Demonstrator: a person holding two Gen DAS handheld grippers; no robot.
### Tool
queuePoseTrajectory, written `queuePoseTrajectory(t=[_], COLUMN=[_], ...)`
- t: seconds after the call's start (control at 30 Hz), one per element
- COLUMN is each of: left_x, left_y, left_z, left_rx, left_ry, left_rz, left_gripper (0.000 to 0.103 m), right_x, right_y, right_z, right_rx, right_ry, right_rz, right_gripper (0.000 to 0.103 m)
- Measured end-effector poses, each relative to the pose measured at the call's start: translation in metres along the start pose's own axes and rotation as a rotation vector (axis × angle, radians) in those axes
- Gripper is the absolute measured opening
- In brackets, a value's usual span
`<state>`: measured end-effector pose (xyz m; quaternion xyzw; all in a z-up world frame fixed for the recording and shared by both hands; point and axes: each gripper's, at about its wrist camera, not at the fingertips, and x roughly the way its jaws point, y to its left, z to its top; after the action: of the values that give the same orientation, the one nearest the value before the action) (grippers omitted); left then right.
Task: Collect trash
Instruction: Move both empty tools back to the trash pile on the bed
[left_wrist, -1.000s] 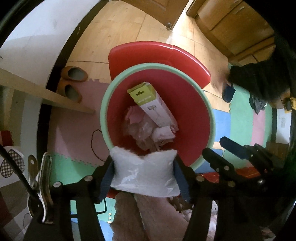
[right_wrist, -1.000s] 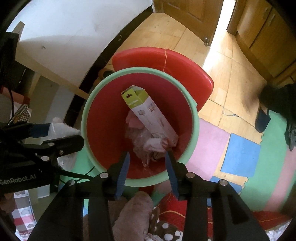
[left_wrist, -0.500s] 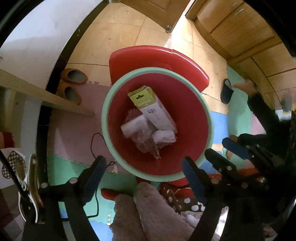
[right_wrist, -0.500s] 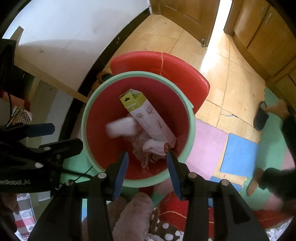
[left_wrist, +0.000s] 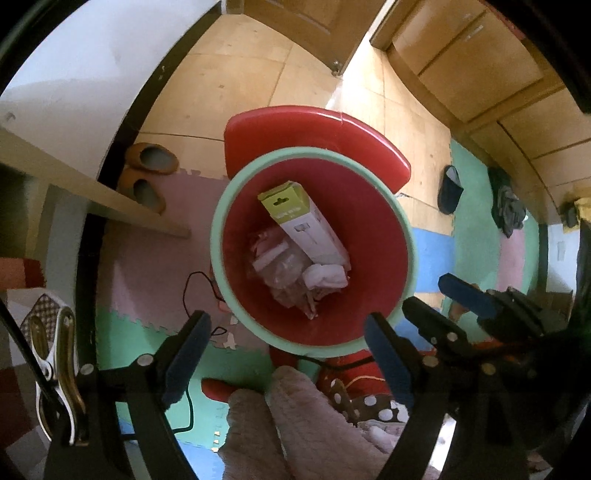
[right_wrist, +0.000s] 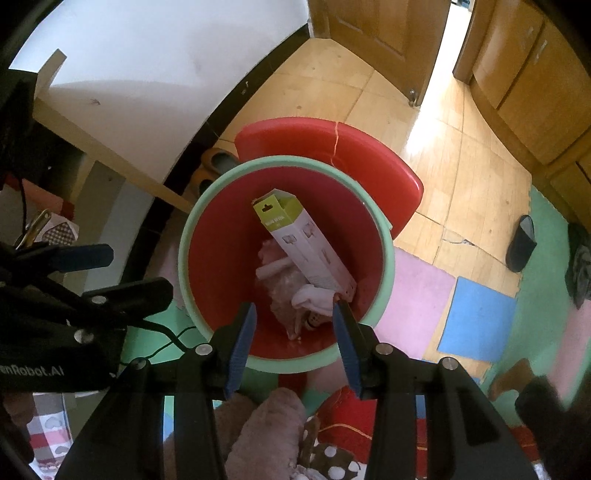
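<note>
- Far left, left wrist view: metal spring clip (left_wrist: 55, 373) hanging beside a pale wooden shelf board (left_wrist: 92, 192); 2 tan slippers (left_wrist: 147, 173) on the floor by the dark skirting.
- Left gripper (left_wrist: 284, 350): black frame, blue-padded fingers (left_wrist: 183, 354) spread wide, nothing between them, hovering above the near rim of the bin.
- Centre, both views: round trash bin (left_wrist: 402, 236), smooth red plastic inside, mint-green rim, standing on foam puzzle mats (right_wrist: 421, 291) in pink, green and blue, with a red hinged lid (left_wrist: 314, 129) tipped open behind.
- Inside the bin: a long white carton with a lime-green hang tab (left_wrist: 306, 221) leaning on the far wall, above crumpled clear plastic wrap (left_wrist: 288, 273) and soft white tissue wads (left_wrist: 325, 275).
- Right gripper (right_wrist: 293, 332): fingers parted, empty, over the bin's near edge.
- Likely step: a drop into the bin just done, both tools free; next move calls for turning away to find another piece of rubbish, none visible within reach.
- Right: glossy wood floor, cabinet doors (right_wrist: 517, 74), a dark slipper (right_wrist: 521, 243).
- Bottom: fuzzy pinkish trouser legs (left_wrist: 288, 424).
</note>
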<state>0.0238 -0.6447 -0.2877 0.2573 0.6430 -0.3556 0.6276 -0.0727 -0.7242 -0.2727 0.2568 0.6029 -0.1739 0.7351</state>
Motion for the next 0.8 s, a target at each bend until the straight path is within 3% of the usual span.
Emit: queuePoseTrajectory(t=[0.8], left_x=[-0.104], left_y=[0.037], left_z=[-0.033], left_rx=[-0.152], left_ry=[-0.140], left_rz=[-0.013], left_gripper=[0.088], right_x=[-0.084], right_y=[0.059], right_z=[0.012], right_rx=[-0.150], right_ry=[-0.113], right_rz=[0.044], right_gripper=[0.044])
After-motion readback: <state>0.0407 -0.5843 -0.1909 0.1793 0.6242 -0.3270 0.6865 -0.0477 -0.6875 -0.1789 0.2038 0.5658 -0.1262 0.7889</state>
